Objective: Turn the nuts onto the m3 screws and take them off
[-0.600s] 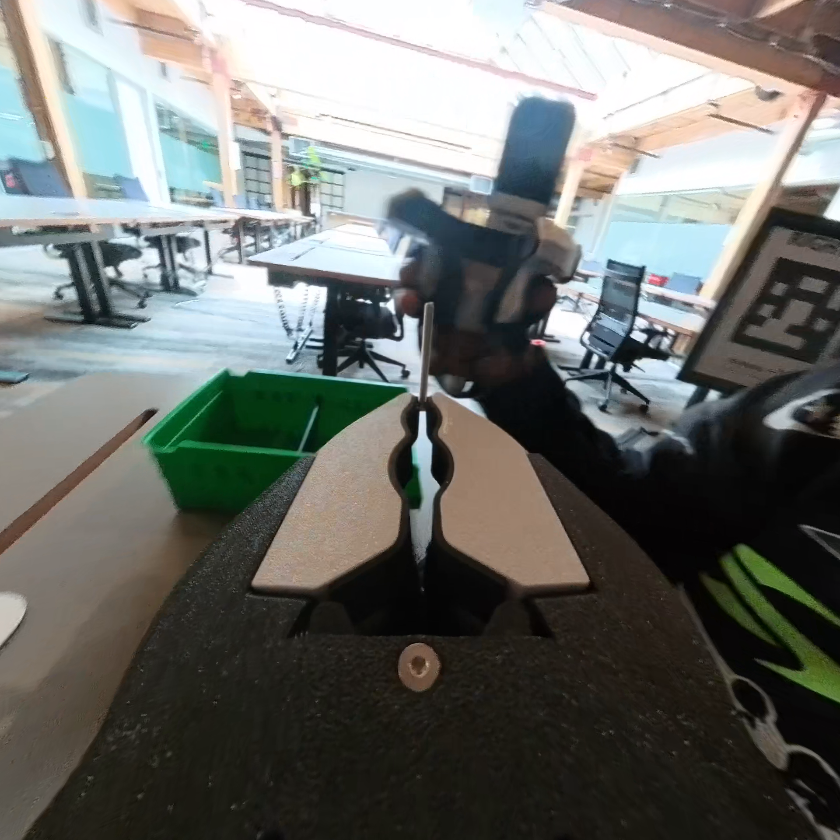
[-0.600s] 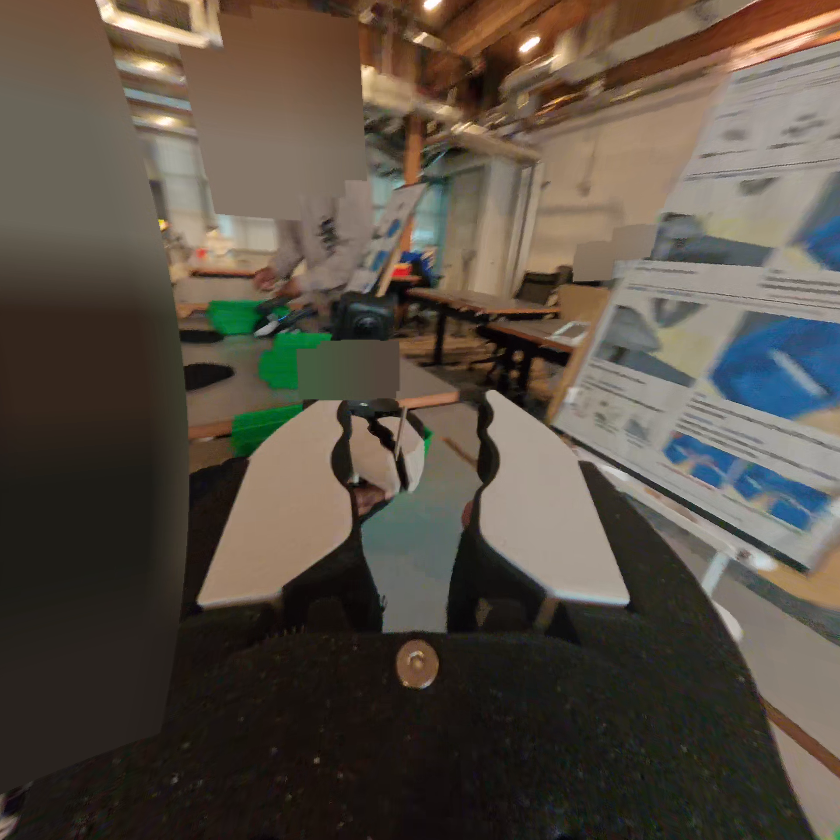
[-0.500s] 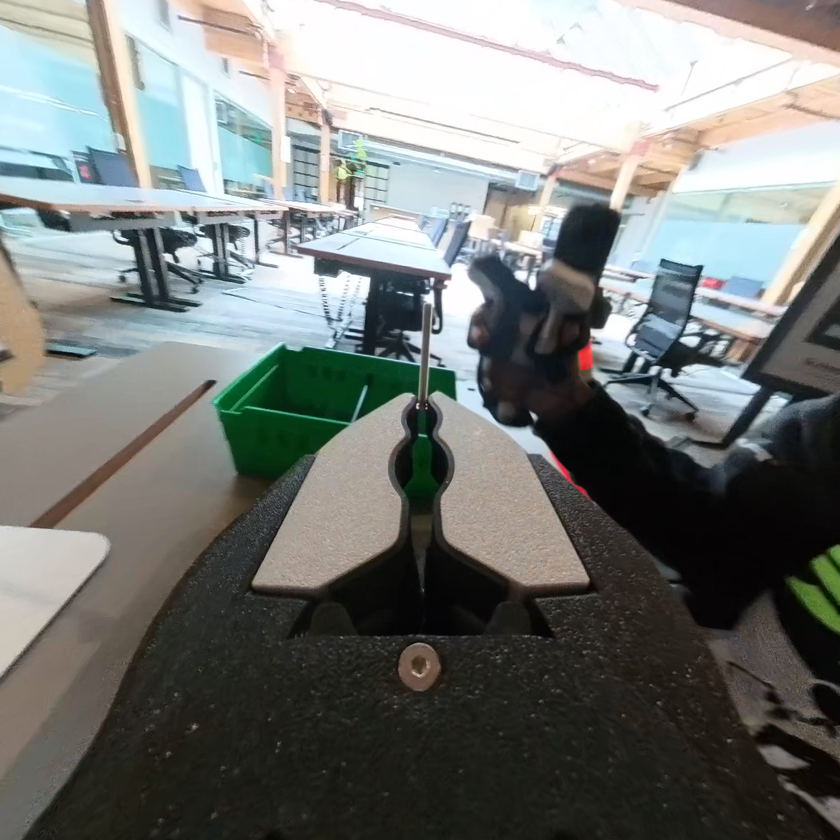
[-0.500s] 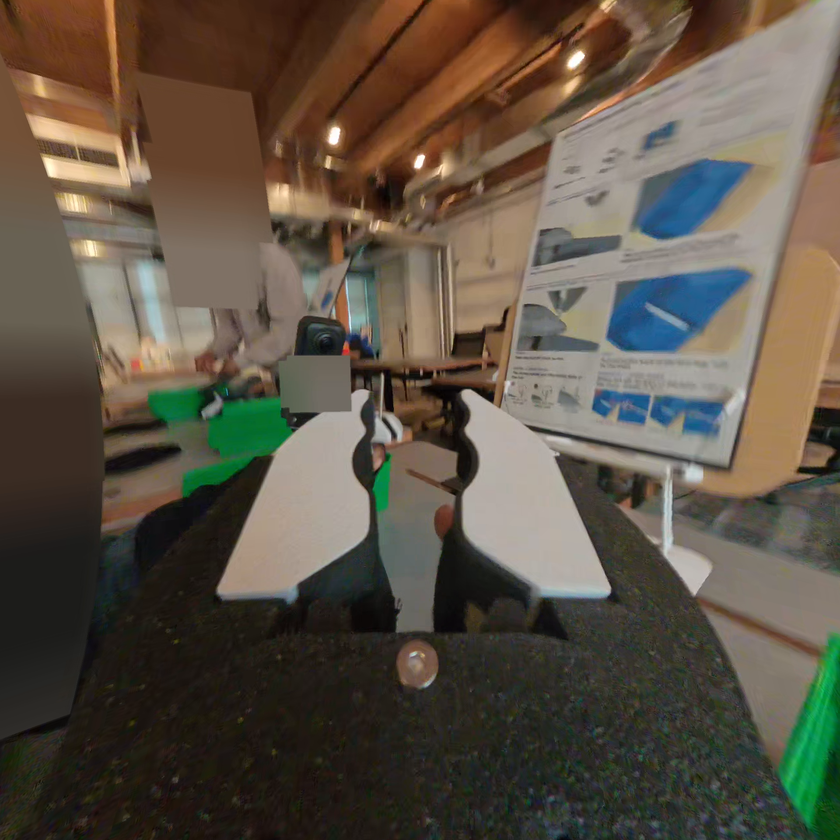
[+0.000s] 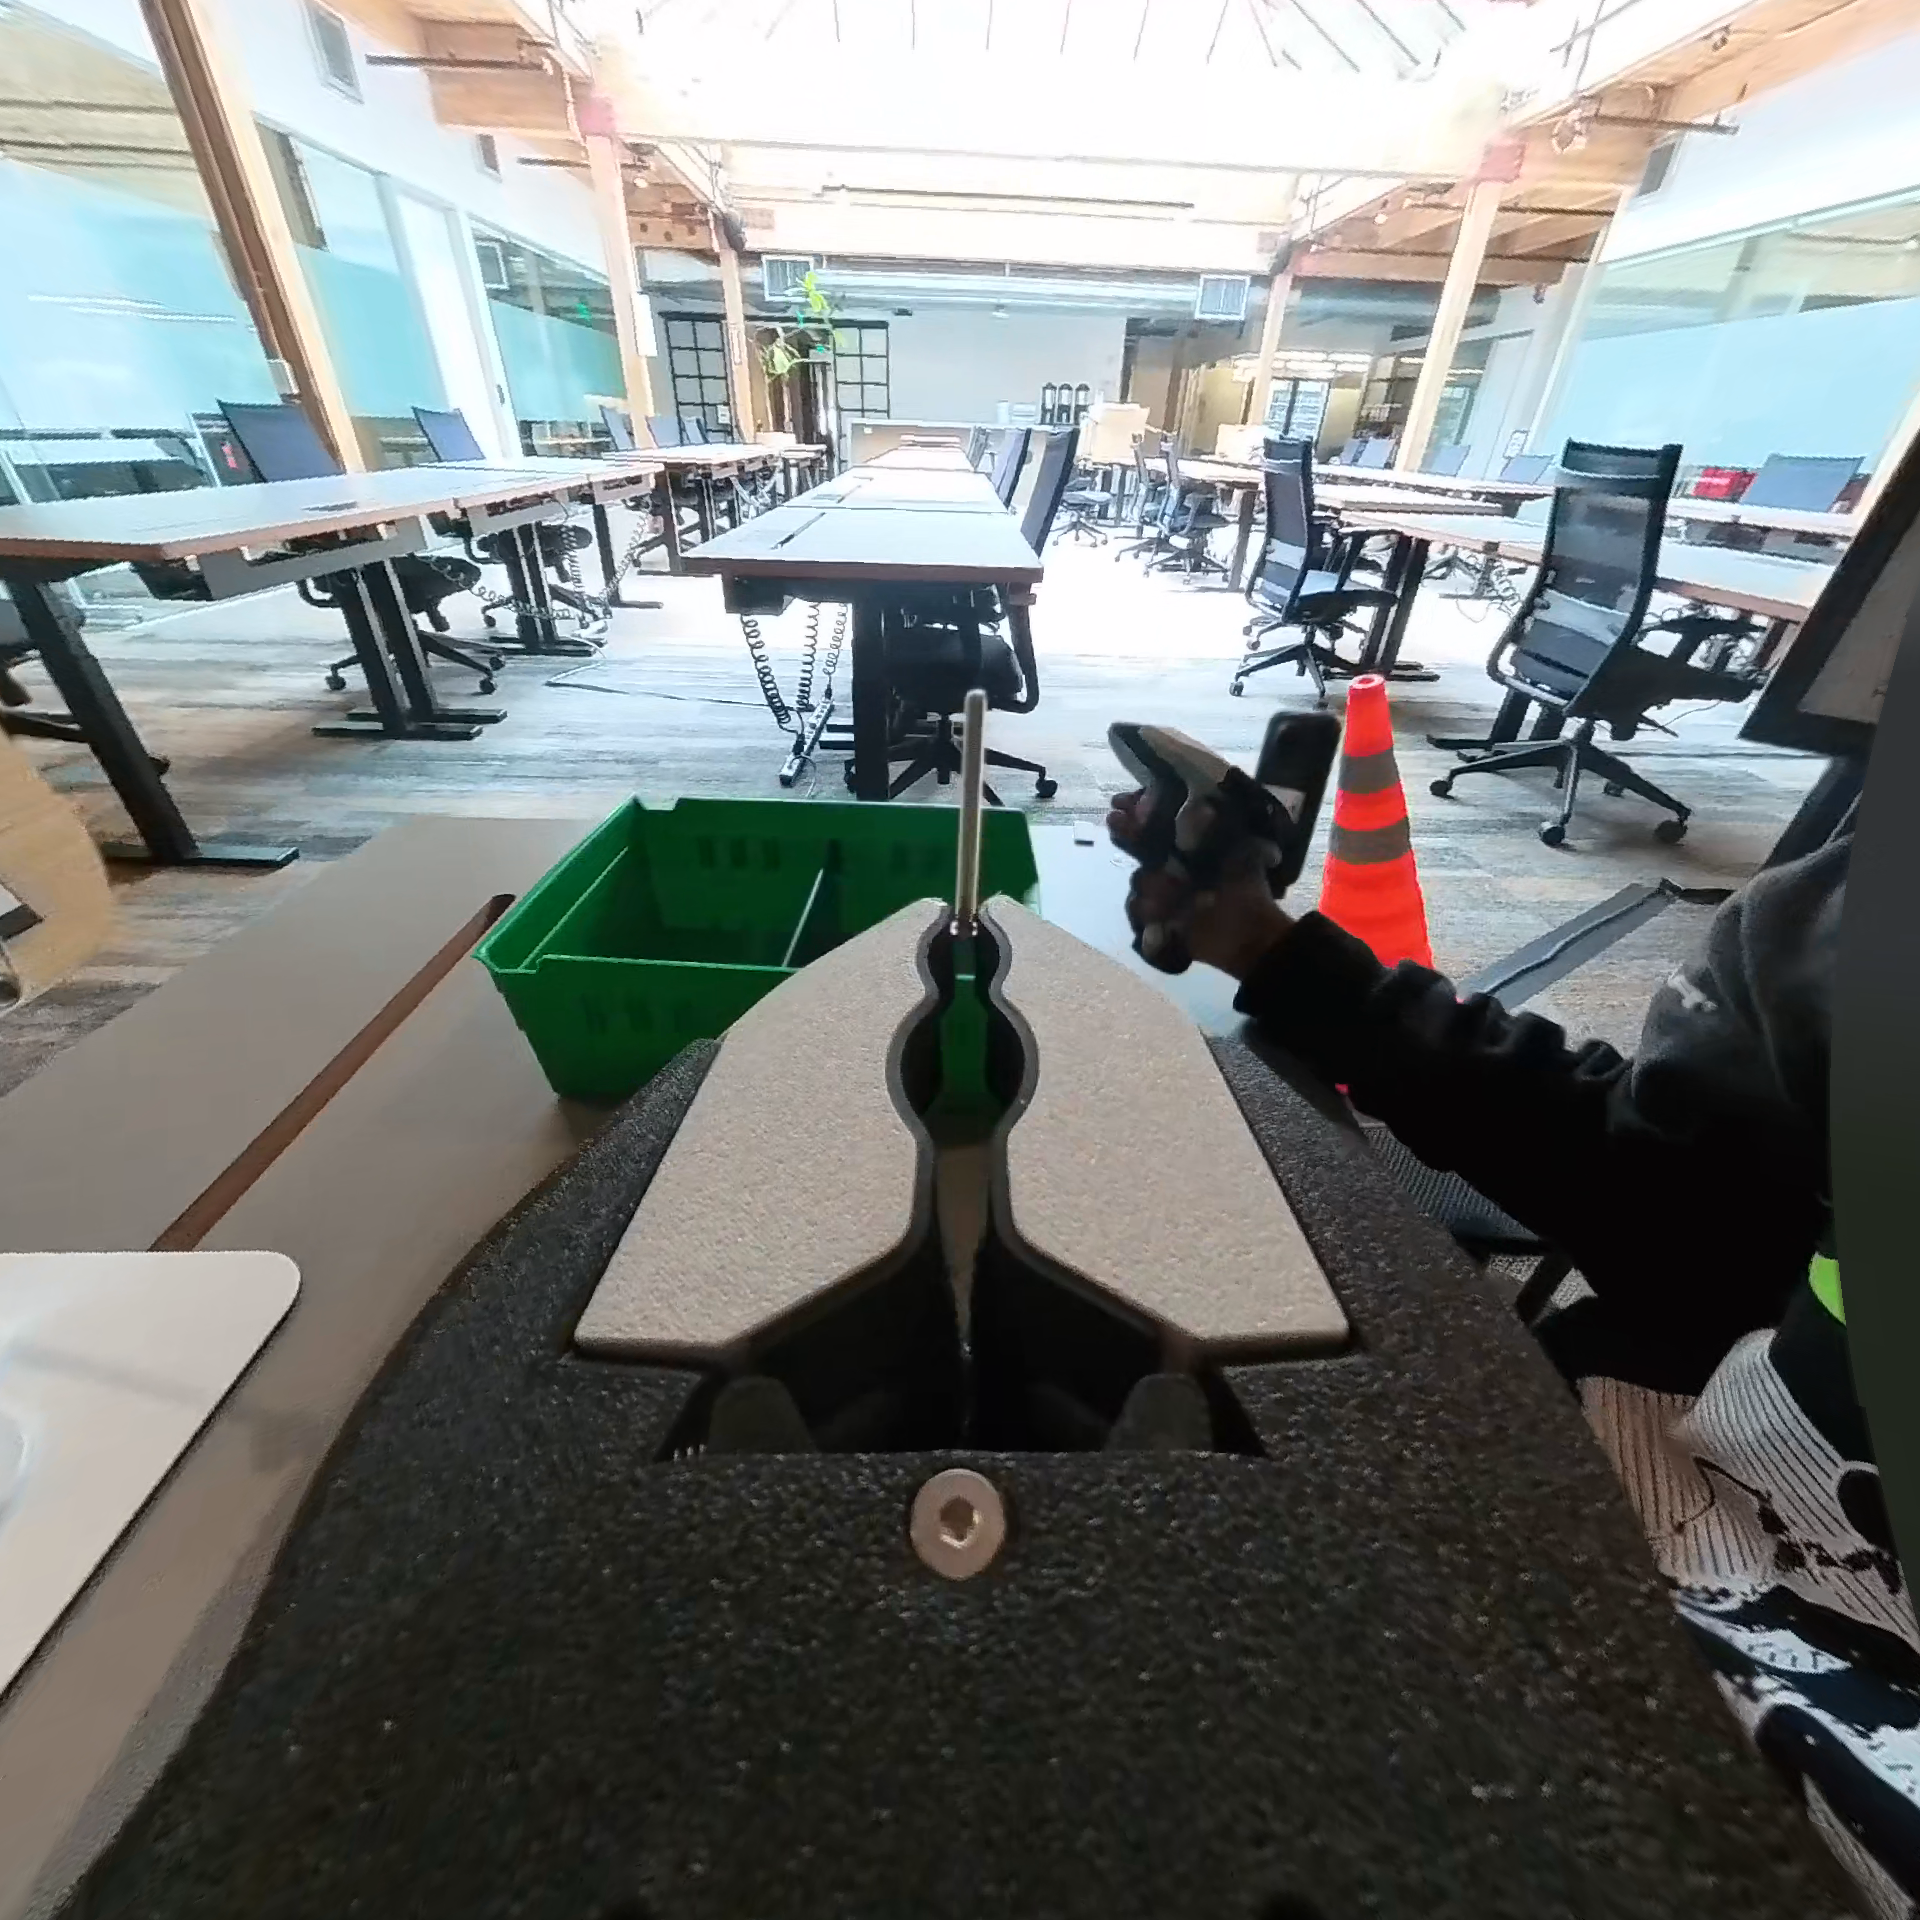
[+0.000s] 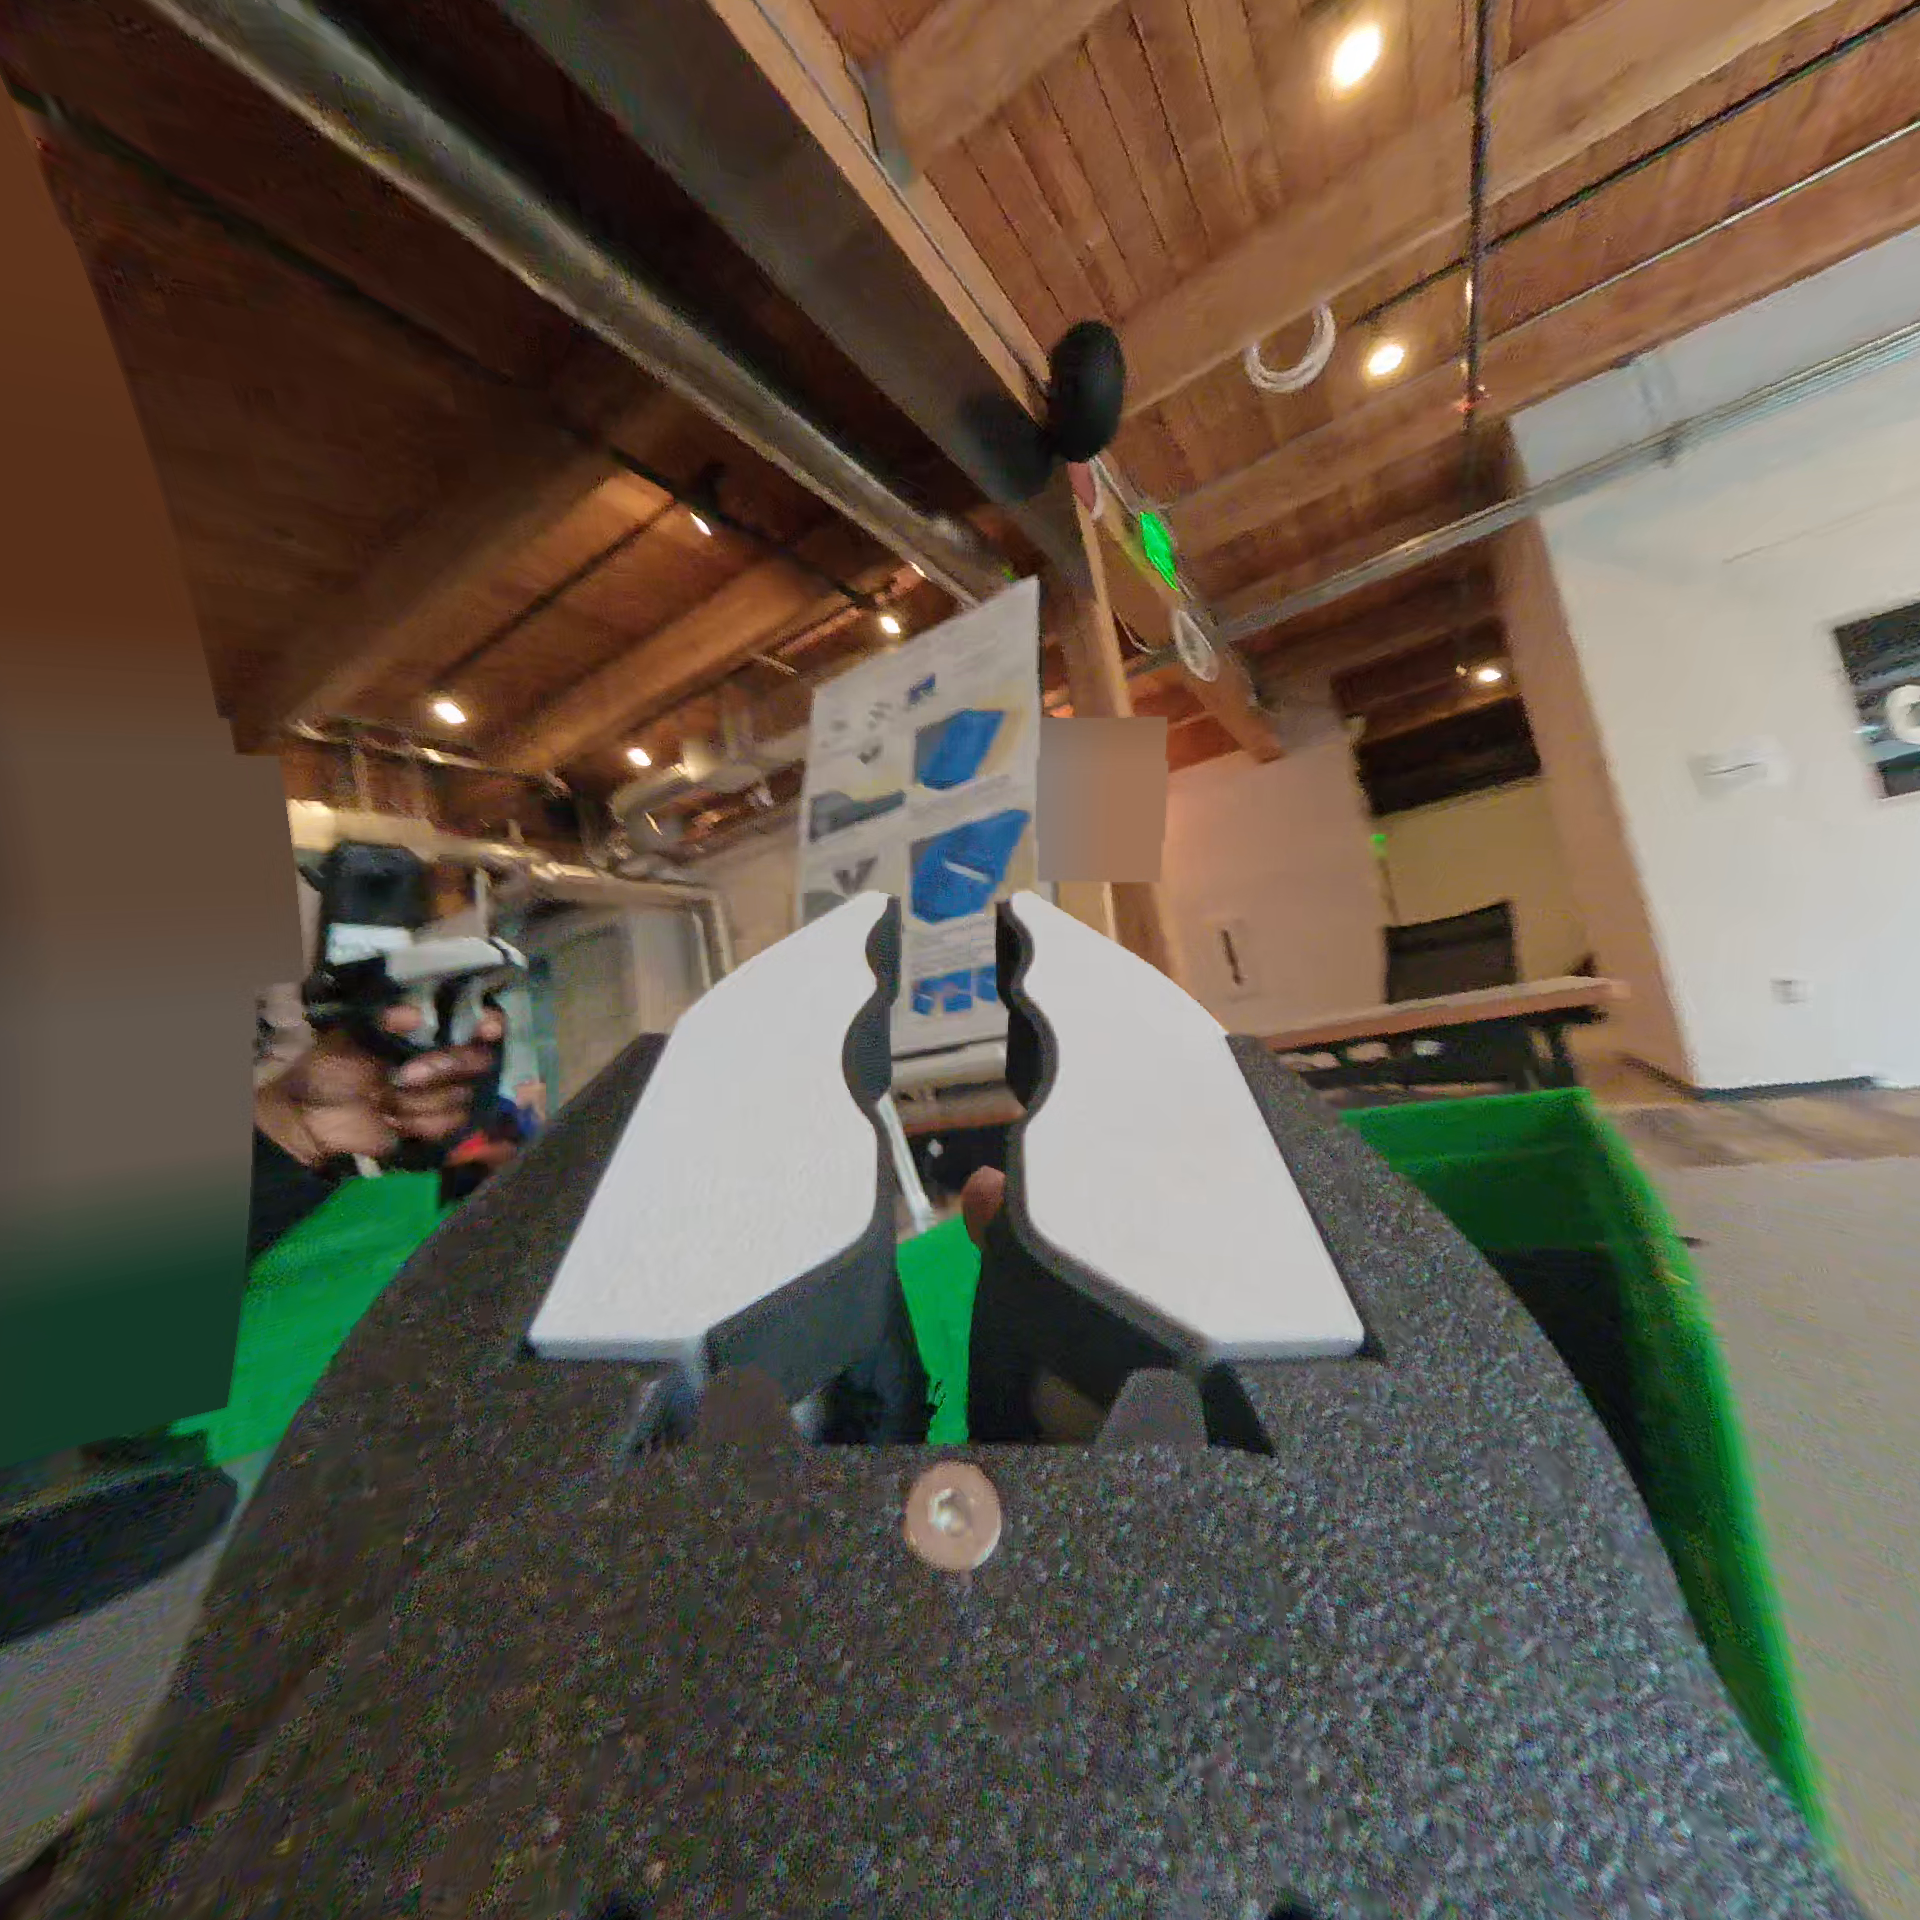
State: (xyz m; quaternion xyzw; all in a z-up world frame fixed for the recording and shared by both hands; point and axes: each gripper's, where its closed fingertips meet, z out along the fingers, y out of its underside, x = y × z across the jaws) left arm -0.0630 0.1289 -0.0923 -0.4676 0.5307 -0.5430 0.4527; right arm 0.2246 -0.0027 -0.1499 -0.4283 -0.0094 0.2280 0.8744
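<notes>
Handling Notes: Screw Held Upright, Nut Not Located

Evidently, the screw (image 5: 972, 800) was clamped at its lower end between the tips of the left gripper (image 5: 966, 925), whose jaws were drawn together on it, and its thin silver shank stood upright and clear above the fingers (image 5: 821, 1122). Such a part was judged to be light, rigid and smooth, with little surface for the pads to bear on; a tilt or a twist in the grasp was considered likely under side load. The base of the shank was judged the proper place to be held, so that the free upper length remained available for a nut.

The right gripper (image 6: 943, 920) was pointed upward toward the ceiling with its jaws set a little apart, and only background showed between its fingertips. It was also seen from the left wrist view, held up beside an orange cone (image 5: 1366, 831) and well apart from the screw.

A green bin (image 5: 665, 935) with a divider stood on the worktop (image 5: 260, 1091) just behind the left gripper.

Limits of observation were noted as follows. No nut could be made out in either view. The floor of the bin was largely hidden by its walls and by the left gripper. The screw head was concealed between the fingertips. The right wrist view was blurred, and part of it was masked.
</notes>
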